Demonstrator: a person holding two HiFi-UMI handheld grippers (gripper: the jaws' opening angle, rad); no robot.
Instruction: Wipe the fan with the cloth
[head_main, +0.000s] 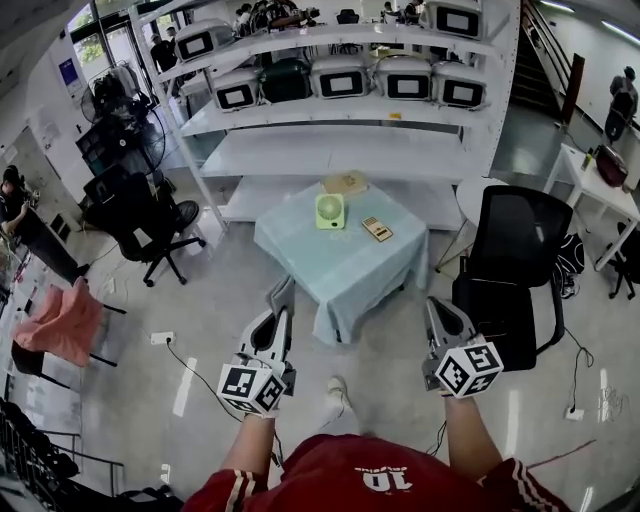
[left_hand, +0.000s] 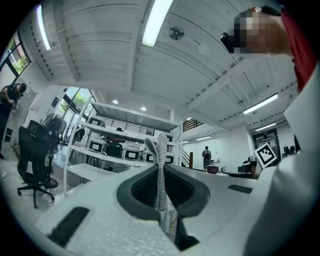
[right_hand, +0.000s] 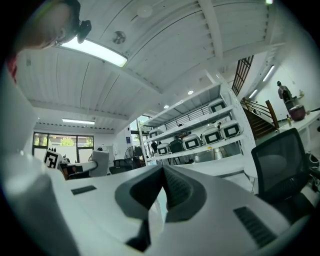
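Observation:
A small light-green fan (head_main: 330, 210) stands upright on a table with a pale blue cover (head_main: 340, 265), near its far edge. Behind the fan lies a flat tan piece (head_main: 345, 183), likely the cloth. A small yellowish block (head_main: 377, 229) lies to the fan's right. My left gripper (head_main: 283, 292) and right gripper (head_main: 436, 308) hang over the floor in front of the table, well short of it. In the left gripper view the left gripper (left_hand: 161, 138) has its ribbed pads pressed together with nothing between them. The right gripper (right_hand: 162, 171) is also shut and holds nothing.
A black office chair (head_main: 512, 275) stands close to the table's right side, another (head_main: 150, 225) at the left. White shelving (head_main: 350, 110) with several monitors runs behind the table. Cables and a power strip (head_main: 162, 338) lie on the floor at left. My shoe (head_main: 336, 398) is below.

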